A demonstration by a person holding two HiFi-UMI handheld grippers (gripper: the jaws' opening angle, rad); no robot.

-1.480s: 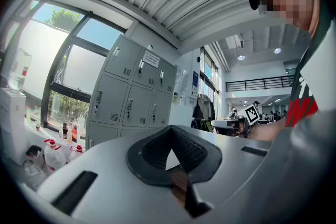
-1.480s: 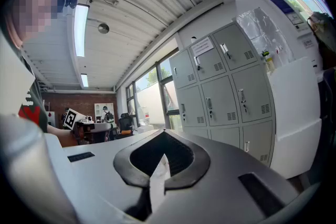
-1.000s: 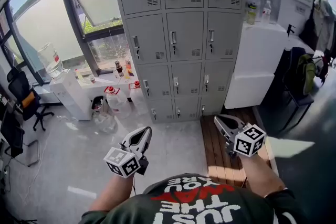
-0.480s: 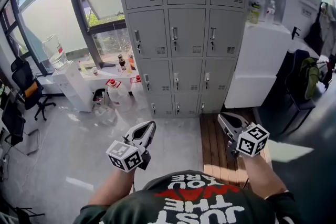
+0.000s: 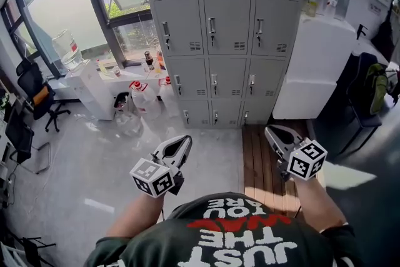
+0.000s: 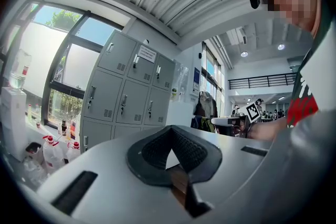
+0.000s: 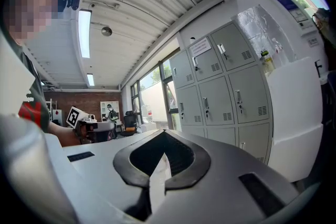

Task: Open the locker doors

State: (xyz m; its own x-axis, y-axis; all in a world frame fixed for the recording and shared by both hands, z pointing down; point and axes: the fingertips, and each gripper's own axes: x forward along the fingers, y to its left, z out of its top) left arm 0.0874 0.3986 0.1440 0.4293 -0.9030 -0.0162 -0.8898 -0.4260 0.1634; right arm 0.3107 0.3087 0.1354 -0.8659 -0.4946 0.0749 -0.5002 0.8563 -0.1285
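Grey floor tiles run from the windows [image 5: 59, 0] on the left to a grey locker bank [image 5: 215, 40] against the far wall, with water jugs [image 5: 140, 97] beside it and a white cabinet [image 5: 315, 65] on its right.

1. Status. We judge the task to be at the approach step. Every locker door in view sits closed and flush, and no door has been touched.
2. Gripper state. The left hand-held gripper [image 5: 185, 139] has its jaws together with nothing between them. The right hand-held gripper [image 5: 270, 130] is likewise closed and empty. Both are held low in front of the body, well apart from the lockers, and point toward them.
3. Next move. We expect to walk closer, across the wooden floor strip [image 5: 262, 166]. We then raise one hand-held gripper to a door handle [image 5: 212, 27] and spread its jaws enough to take the handle. A pull outward should swing the door on its hinge.
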